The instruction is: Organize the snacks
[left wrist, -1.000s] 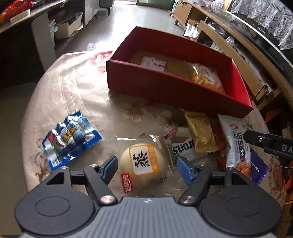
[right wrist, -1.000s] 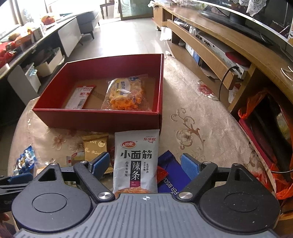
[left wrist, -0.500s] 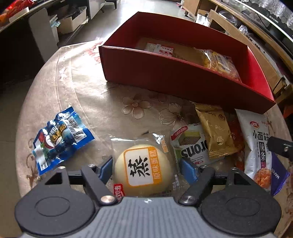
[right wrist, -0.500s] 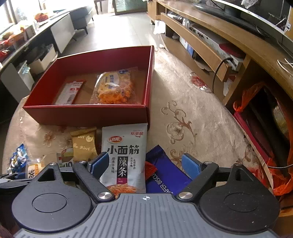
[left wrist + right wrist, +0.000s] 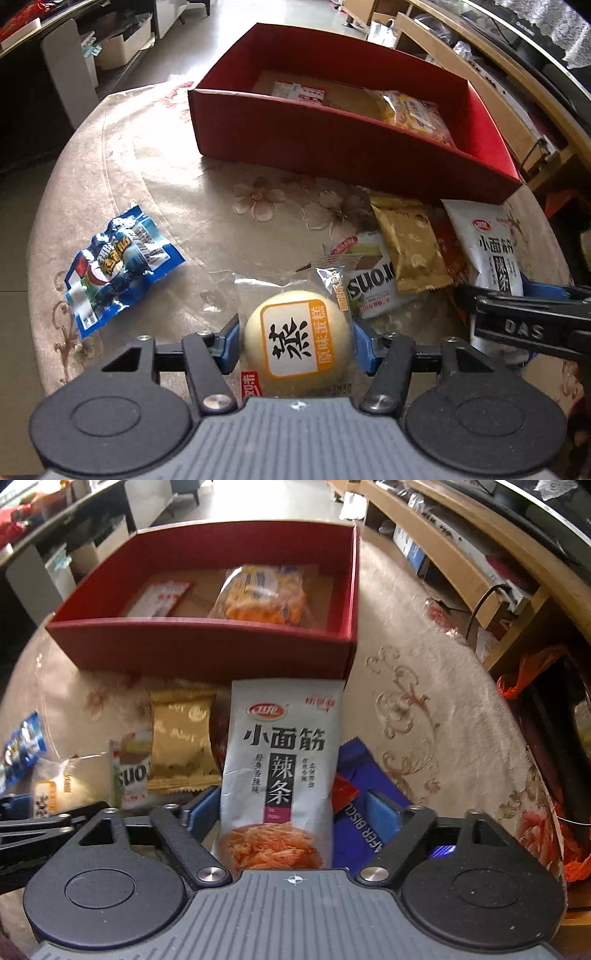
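Two tools closing: my left tool (image 5: 297, 347) pinches the bun (image 5: 297, 341); right tool (image 5: 293, 812) straddles the pouch (image 5: 282, 760), not gripping. Risk: film slips.

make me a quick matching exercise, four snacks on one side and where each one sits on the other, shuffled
Things:
1. steamed cake
2. white spicy strip packet
3. orange snack bag
4. blue packet

Places:
A. inside the red box
B. alone on the tablecloth, off to the left of the cake
C. between the left gripper pads
D. between the right gripper pads

Pairs: 1-C, 2-D, 3-A, 4-B
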